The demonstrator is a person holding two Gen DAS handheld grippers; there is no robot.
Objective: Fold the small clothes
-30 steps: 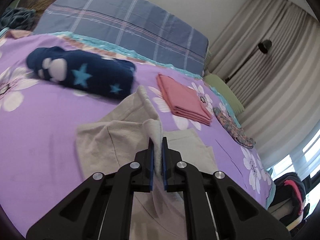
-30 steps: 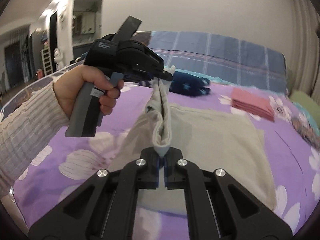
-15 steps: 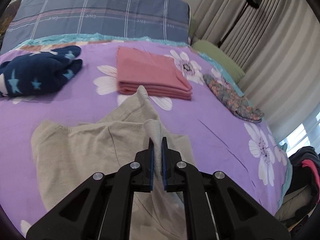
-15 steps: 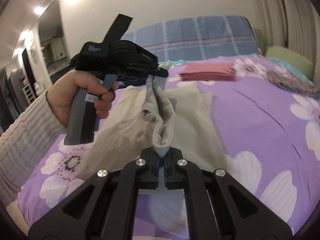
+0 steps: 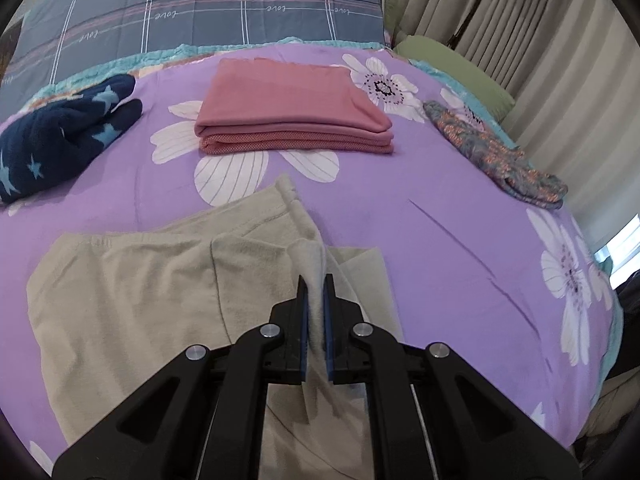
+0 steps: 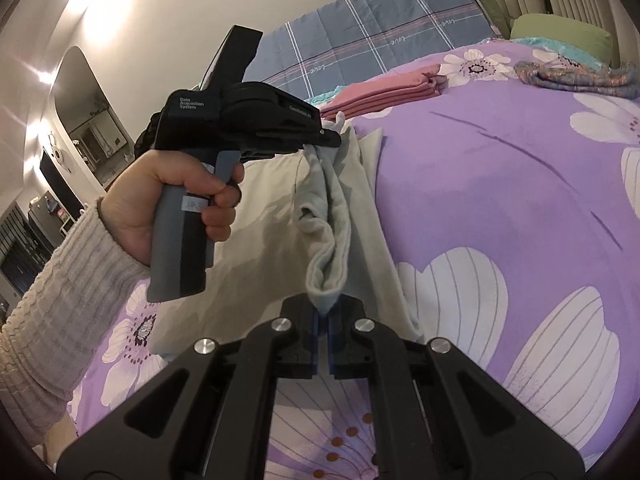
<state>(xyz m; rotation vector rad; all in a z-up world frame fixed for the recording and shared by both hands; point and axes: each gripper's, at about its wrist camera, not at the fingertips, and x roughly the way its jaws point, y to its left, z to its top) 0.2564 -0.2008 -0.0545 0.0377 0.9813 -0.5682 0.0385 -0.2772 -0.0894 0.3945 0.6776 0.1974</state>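
A: What's on your bed (image 5: 420,216)?

B: A purple floral sheet. A pink stack (image 5: 292,116) lies toward the head edge, a navy starred bundle (image 5: 60,140) at the left edge, curtains (image 5: 560,60) past the right edge.

A: And your hands?

B: Your left claw (image 5: 315,280) and right claw (image 6: 325,312) are each clamped on a fold of the beige garment (image 5: 132,300), which lies at the near edge. Your left hand (image 6: 176,196) grips its handle, tilted down.

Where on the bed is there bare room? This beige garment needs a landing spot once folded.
Bare purple sheet lies between the beige garment, the pink folded stack and the patterned cloth. It is crowded toward the headboard, around the navy star garment.
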